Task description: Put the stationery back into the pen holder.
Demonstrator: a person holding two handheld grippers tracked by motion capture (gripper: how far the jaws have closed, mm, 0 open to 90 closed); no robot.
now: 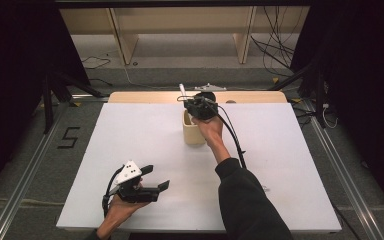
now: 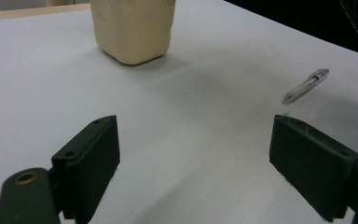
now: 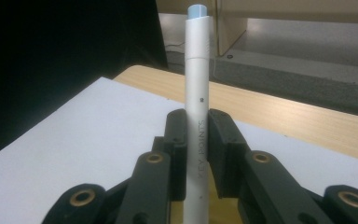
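Note:
A cream cup (image 1: 193, 131) stands near the far middle of the white table (image 1: 130, 140). My right gripper (image 1: 192, 104) hovers right above the cup, shut on a white marker (image 3: 198, 93) that stands upright between its jaws; the marker's top (image 1: 181, 88) pokes up past the gripper. My left gripper (image 1: 156, 176) rests near the table's front left, open, with nothing between its jaws (image 2: 193, 163). In the left gripper view the cup (image 2: 133, 28) stands ahead and a clear pen (image 2: 305, 86) lies on the table to the right.
A wooden strip (image 1: 130, 96) runs along the table's far edge. A grey three-cornered plate (image 1: 210, 87) lies behind the right gripper. Black stands and cables (image 1: 280, 45) flank the table on the floor. The right sleeve (image 1: 245, 200) crosses the table's front right.

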